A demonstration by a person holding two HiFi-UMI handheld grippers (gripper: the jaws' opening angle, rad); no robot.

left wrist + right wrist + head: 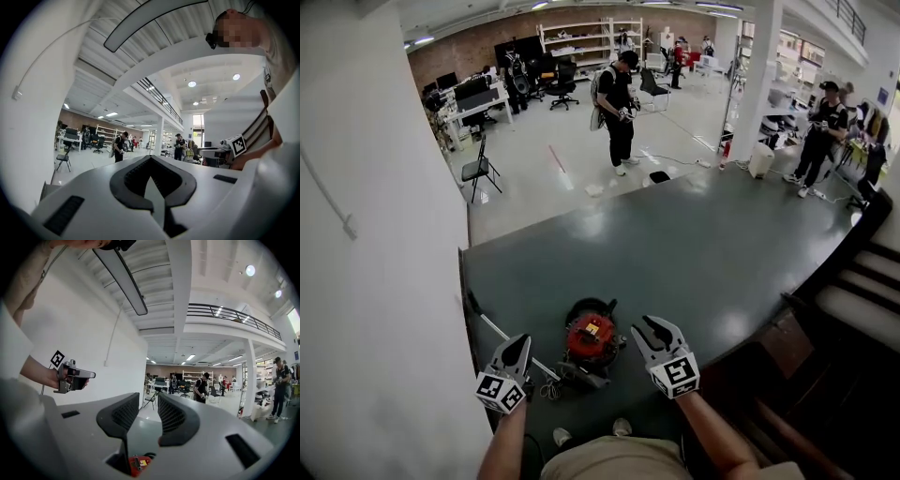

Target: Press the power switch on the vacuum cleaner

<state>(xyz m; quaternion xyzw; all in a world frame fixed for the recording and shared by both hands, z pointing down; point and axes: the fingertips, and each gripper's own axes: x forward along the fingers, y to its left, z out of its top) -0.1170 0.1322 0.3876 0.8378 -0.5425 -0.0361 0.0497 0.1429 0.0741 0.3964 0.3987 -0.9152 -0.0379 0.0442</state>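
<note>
The red and black vacuum cleaner [592,337] stands on the dark green floor just in front of me, between my two grippers. Its red top also peeks out below the jaws in the right gripper view [136,465]. My left gripper [519,345] is held level to the vacuum's left, its fingertips meeting with nothing between them [150,158]. My right gripper [660,328] is to the vacuum's right, jaws apart and empty [149,401]. Both are held above the vacuum and touch nothing. The left gripper [74,377] also shows in the right gripper view.
A white wall [375,281] runs close along the left. Stairs [853,300] descend at the right. The vacuum's metal wand [502,333] lies on the floor toward the wall. Two people [617,108] [818,136] stand farther off in the hall, near a folding chair [480,169].
</note>
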